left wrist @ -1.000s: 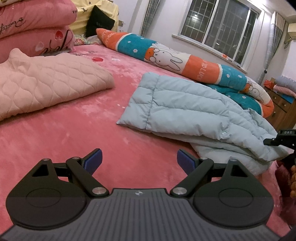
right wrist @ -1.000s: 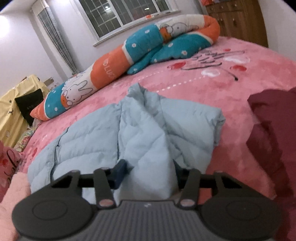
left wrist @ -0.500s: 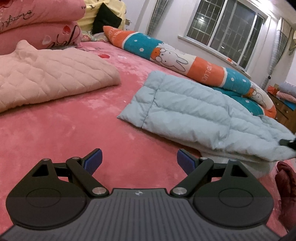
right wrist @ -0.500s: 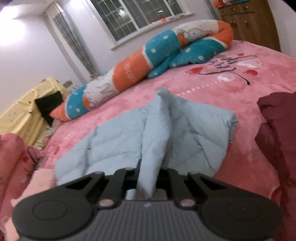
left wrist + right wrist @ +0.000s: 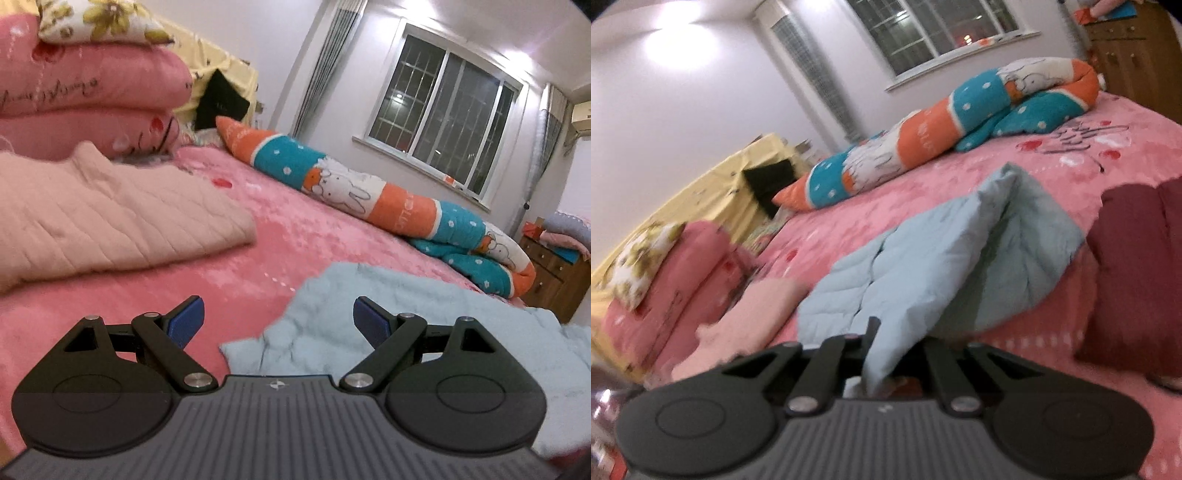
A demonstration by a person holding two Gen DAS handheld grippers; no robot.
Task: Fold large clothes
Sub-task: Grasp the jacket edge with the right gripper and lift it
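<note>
Lifted higher, puffy quilted pale-blue jacket [image 5: 942, 266] — pinched in right hand-held gripper [image 5: 882, 369]

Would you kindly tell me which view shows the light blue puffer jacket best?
The right wrist view: the light blue puffer jacket appears almost whole, one edge clamped in the right gripper. The left wrist view shows only its near part.

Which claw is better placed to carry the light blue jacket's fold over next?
Probably the right. The right claw is shut on a lifted edge of the light blue jacket. The left claw is open, holding nothing, just short of the jacket's near corner.
</note>
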